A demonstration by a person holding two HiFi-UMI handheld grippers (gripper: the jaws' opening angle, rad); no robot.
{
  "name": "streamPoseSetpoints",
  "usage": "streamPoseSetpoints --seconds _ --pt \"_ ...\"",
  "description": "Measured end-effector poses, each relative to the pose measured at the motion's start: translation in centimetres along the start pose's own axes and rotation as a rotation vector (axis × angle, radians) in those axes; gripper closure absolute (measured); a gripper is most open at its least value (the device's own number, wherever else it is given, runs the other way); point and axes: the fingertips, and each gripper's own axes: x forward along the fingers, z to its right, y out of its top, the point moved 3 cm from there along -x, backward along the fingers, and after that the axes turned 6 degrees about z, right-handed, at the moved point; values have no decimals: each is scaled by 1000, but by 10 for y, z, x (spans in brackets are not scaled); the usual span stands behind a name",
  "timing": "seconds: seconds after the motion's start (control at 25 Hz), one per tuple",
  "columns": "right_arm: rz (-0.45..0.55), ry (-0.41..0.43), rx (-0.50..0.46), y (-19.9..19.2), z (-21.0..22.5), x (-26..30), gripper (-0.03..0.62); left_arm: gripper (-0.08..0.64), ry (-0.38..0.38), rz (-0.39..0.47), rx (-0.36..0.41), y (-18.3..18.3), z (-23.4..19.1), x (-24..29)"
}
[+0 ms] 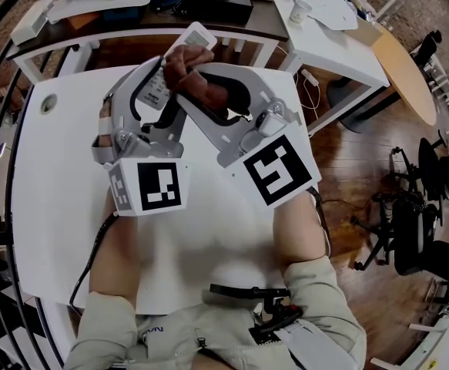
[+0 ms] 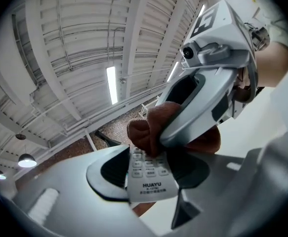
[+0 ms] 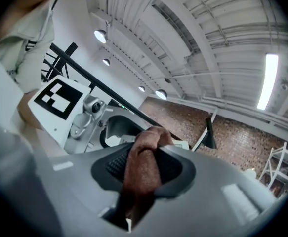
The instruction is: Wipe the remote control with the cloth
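White tabletop (image 1: 55,206) spreads below both hands, with cluttered desks beyond it. The remote control (image 2: 151,179) is held above that surface, clamped by its long edges between the jaws of the left gripper (image 1: 156,91). The right gripper (image 1: 189,75) is closed on the cloth (image 3: 141,167), a rust-brown wad that presses on the remote's upper buttons.

The likeliest trouble is the remote twisting or sliding out of its edge grip and dropping to the table, if the wad pushes too hard or sideways. Because the fabric is bunched small, a hard jaw tip could scrape the keys instead of the cloth. The wad could also work loose during rubbing.

The remote looks slim and pale, with rows of light buttons and dark print on its near end; no dirt can be made out
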Motion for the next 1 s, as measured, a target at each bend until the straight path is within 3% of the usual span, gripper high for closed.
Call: streamPoseSetpoints --seconds 0.08,0.32,0.52,0.84,1.0 --pt "50 -35 37 2 8 -2 483 316 -5 18 -56 0 -4 1" --pt "161 -292 248 -17 55 -19 482 316 48 3 -276 -27 -17 3" --pt "149 -404 382 -56 77 -24 482 314 36 -110 -445 -59 -25 4" --pt "-17 -421 475 -116 69 -11 482 314 53 -246 -644 -106 -17 4" --pt "-97 -395 506 -140 58 -1 482 314 39 -291 -608 -115 -10 8"
